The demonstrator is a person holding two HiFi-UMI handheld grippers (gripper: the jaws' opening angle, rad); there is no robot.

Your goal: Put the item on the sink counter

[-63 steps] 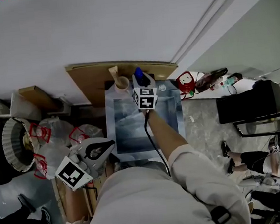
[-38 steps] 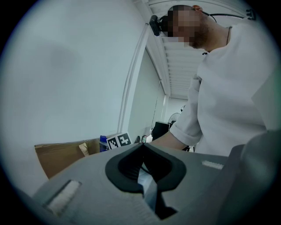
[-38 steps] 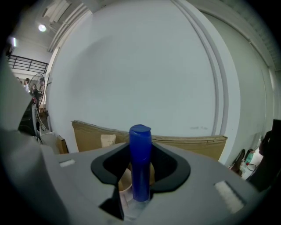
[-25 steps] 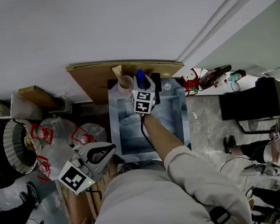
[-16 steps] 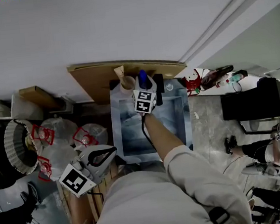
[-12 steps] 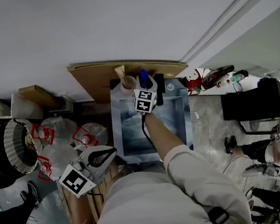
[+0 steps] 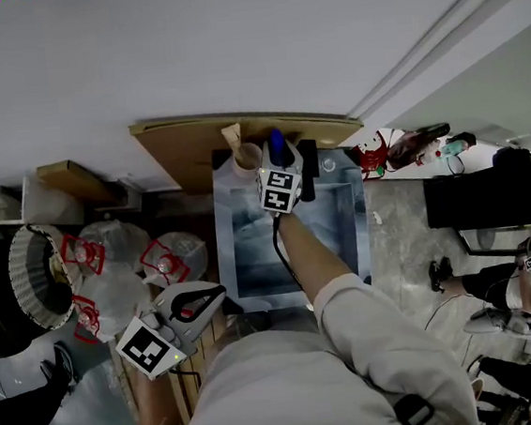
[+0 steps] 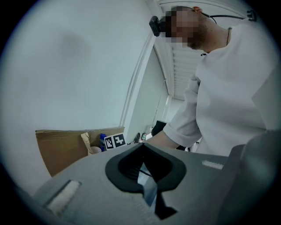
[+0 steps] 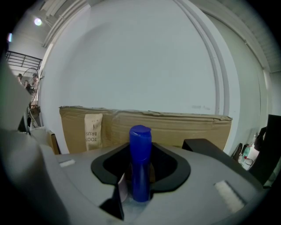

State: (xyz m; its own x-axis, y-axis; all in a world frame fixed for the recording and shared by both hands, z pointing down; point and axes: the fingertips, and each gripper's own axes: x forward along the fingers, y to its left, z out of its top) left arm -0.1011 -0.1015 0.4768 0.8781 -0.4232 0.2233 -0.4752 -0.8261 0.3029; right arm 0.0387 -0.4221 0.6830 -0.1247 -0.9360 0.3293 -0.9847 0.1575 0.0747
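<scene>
A blue bottle [image 9: 140, 165] stands upright between the jaws of my right gripper [image 7: 278, 158], which is shut on it. In the head view the bottle's cap [image 7: 276, 142] shows above the gripper's marker cube, over the back edge of the steel sink [image 7: 357, 235]. A black faucet [image 7: 308, 169] is just right of the bottle. My left gripper [image 7: 202, 302] hangs low at the left, beside my body, away from the sink. Its jaws [image 8: 142, 150] are shut with nothing between them.
A cardboard sheet [image 7: 178, 145] leans against the wall behind the sink. A cup with a paper toothbrush pack [image 7: 243, 154] stands left of the bottle. Bags and a basket [image 7: 31, 274] lie on the floor to the left. Clutter and a person are at the right.
My right gripper with the blue bottle has eased slightly toward the back of the sink. The left gripper has sunk a little in the head view and stays shut.
</scene>
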